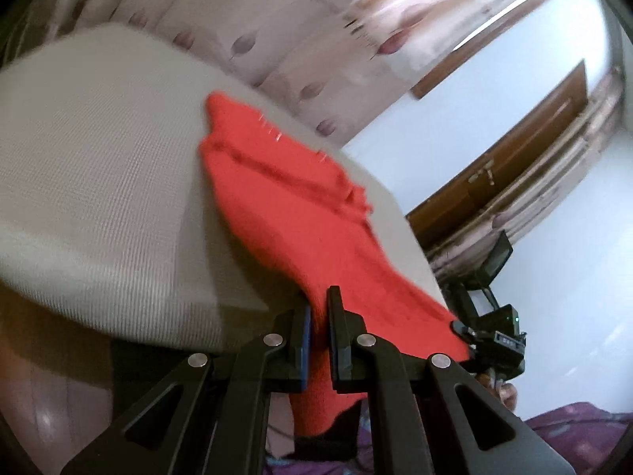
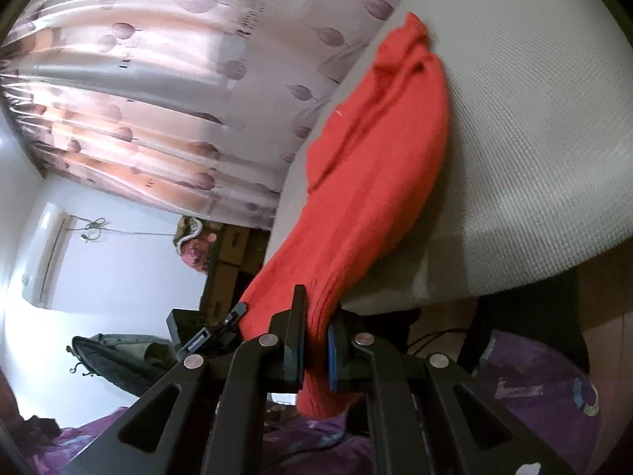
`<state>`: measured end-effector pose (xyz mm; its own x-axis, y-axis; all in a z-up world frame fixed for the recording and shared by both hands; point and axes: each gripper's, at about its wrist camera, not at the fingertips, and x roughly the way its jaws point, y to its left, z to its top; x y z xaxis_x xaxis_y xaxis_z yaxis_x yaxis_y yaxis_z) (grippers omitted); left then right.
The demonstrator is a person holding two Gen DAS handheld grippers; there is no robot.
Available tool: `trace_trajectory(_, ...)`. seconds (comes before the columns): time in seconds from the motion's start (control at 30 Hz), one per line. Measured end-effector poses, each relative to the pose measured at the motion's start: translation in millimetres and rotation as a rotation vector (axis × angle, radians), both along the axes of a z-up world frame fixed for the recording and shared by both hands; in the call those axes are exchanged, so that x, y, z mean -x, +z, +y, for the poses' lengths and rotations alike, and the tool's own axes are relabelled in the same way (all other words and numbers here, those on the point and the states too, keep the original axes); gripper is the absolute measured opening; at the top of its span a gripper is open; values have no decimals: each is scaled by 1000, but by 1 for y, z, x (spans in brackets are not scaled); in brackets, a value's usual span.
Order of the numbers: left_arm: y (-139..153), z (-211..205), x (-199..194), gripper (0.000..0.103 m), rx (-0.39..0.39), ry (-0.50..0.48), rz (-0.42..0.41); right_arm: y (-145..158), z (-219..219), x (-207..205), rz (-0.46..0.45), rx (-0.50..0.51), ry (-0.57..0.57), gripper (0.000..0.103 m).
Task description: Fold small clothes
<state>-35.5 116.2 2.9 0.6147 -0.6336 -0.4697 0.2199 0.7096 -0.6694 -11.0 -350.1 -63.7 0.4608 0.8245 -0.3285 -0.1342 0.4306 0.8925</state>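
The left gripper is clamped on the near edge of a red cloth, its 2 fingers pinching the fabric so tightly that only a thin fold shows between them, with a loose flap hanging down below the jaws. From that pinch the cloth runs up and away across a pale grey woven cushion, lying along the cushion's right side in the left wrist view, with its far end bunched near the cushion's far edge. The right gripper is likewise closed on the same red cloth, holding a gathered corner that bulges out beneath its fingers. In the right wrist view the cloth stretches from the jaws up along the left edge of the cushion, part of it hanging off the near rim between cushion and gripper. Each view catches the other gripper just beside the cloth's near edge, so the 2 grips sit close together on the same side. A flowered curtain hangs behind, and a purple patterned bedspread lies below.
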Motion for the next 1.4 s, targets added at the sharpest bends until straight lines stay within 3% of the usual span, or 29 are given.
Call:
trace_trajectory(0.17, 48, -6, -64, 7, 2, 15, -78, 31, -10, -53, -20, -24, 2, 8)
trace_trajectory(0.3, 54, -2, -143, 7, 12, 64, -70, 52, -14, -132, -48, -4, -6, 8)
trace_trajectory(0.43, 30, 6, -230, 7, -12, 129, -20, 44, -16, -222, 1, -4, -16, 8)
trace_trajectory(0.6, -22, 11, -314, 8, -4, 163, 62, 12, -21, -315, 70, -13, -48, 10)
trace_trajectory(0.63, -30, 14, -322, 10, -3, 186, 62, 5, -22, -328, 87, -12, -63, 11)
trace_trajectory(0.7, -42, 24, -334, 33, 20, 239, 74, -11, -26, -348, 109, -16, -103, 14)
trace_trajectory(0.77, -48, 34, -338, 50, 23, 314, 59, -25, -39, -363, 120, -83, -157, 22)
trace_trajectory(0.87, -49, 42, -337, 50, 1, 380, 61, -36, -59, -366, 85, -224, -245, 53)
trace_trajectory(1.0, -39, 29, -322, 51, -34, 255, 42, -24, -64, -345, 15, -205, -251, 53)
trace_trajectory(1.13, -37, 12, -296, 53, 29, 76, 68, 5, -24, -323, -76, -33, -80, 53)
trace_trajectory(1.27, -36, 12, -269, 53, 21, 115, 69, 19, 72, -322, -86, 128, 246, 53)
trace_trajectory(1.33, -34, 14, -257, 54, -6, 124, 61, 18, 123, -328, -85, 221, 346, 50)
trace_trajectory(1.37, -32, 13, -251, 55, -44, 131, 55, 15, 141, -332, -76, 261, 375, 46)
trace_trajectory(1.4, -29, 14, -246, 57, -76, 136, 53, 10, 162, -340, -69, 283, 414, 35)
